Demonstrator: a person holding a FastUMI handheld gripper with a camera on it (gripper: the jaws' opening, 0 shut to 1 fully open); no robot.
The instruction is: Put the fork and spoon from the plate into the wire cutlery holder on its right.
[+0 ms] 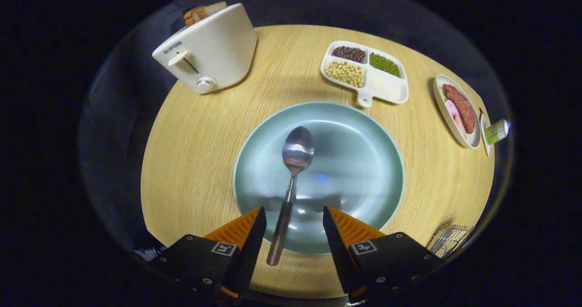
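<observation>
Round and wood-grained, the surface (204, 152) fills the frame, and at its centre sits the big pale blue plate (354, 161). Upper left, a white toaster (209, 52) with bread poking out; top right, a divided tray (386, 88) of beans; far right, a small dish (473, 141) of meat slices. Down at lower right, just beyond the right finger, there's the wire cutlery holder (450, 239), barely peeking in.

Now the spoon (291, 184): bowl up in the middle of the plate, handle running down over the rim and off onto the wood. I see no fork on the plate, so the spoon looks like the piece left.

The tongs (293, 227) are spread wide, gripping nothing, with the handle lying between the fingers, closer to the left one. Here's the danger: close off-centre and the left finger could nudge that handle sideways, spinning the spoon. The handle is thin and smooth, too, so a shallow pinch could let it slip and clatter on the plate.
</observation>
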